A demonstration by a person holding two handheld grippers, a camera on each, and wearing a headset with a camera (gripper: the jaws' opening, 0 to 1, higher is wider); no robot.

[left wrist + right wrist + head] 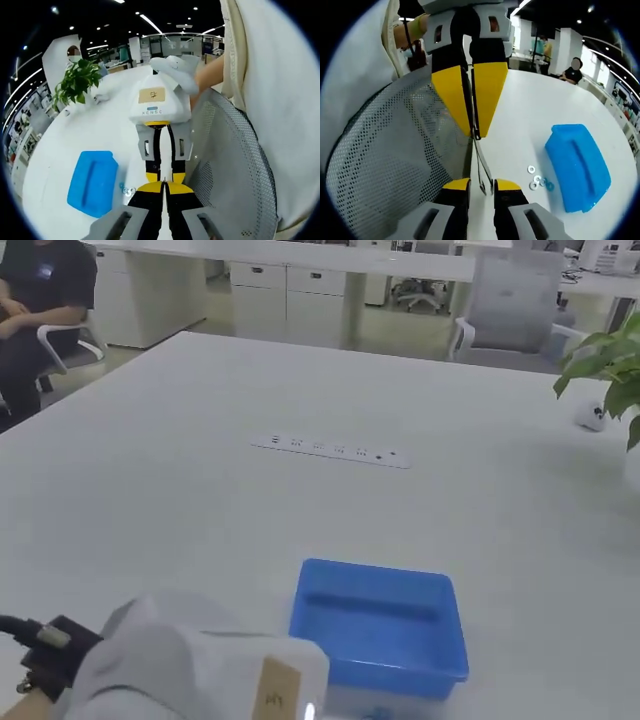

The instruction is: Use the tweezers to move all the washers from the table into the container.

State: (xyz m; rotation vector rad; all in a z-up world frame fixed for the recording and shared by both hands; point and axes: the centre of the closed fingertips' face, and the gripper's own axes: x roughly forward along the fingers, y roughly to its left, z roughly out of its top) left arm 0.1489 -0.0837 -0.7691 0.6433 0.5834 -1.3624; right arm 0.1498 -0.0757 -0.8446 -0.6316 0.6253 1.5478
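The left gripper (474, 134) is pinching the tweezers (478, 157) in nearly closed jaws. Their long axis is running straight from it toward the right gripper (482, 186), whose jaws are standing slightly apart around the other end. The washers (536, 179) are lying on the tabletop (530, 110), just beside the blue container (577, 165).

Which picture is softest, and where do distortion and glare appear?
Head view: soft overall, the blue rectangular plastic container fuzzy-edged. Left gripper view: fisheye bends the white table at its edge; ceiling strip lights blow out. Right gripper view: thin metal tweezers and small metal washers look crisp.
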